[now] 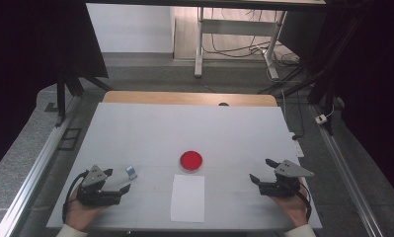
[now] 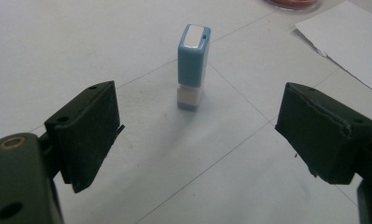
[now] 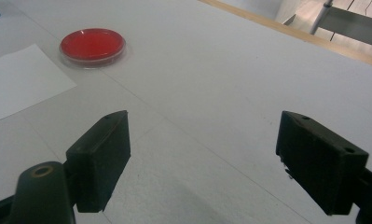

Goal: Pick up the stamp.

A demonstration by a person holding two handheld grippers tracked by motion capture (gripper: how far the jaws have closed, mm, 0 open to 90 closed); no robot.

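A small blue and white stamp [image 2: 193, 65] stands upright on the white table, a short way beyond my open left gripper [image 2: 197, 140] and untouched by it. From above, the stamp [image 1: 131, 172] sits just right of the left gripper [image 1: 126, 181] near the front left. A round red ink pad [image 1: 191, 160] lies at the table's middle, with a white sheet of paper [image 1: 187, 197] just in front of it. My right gripper [image 1: 261, 171] is open over bare table at the front right; in its own view the jaws [image 3: 202, 158] are wide apart with the ink pad [image 3: 93, 45] far to their left.
The white table top [image 1: 184, 128] has a wooden strip [image 1: 189, 98] along its far edge. Aluminium rails [image 1: 41, 163] run along both sides. A desk frame [image 1: 234, 29] and cables lie on the floor beyond. The paper's corner [image 2: 347, 37] lies right of the stamp.
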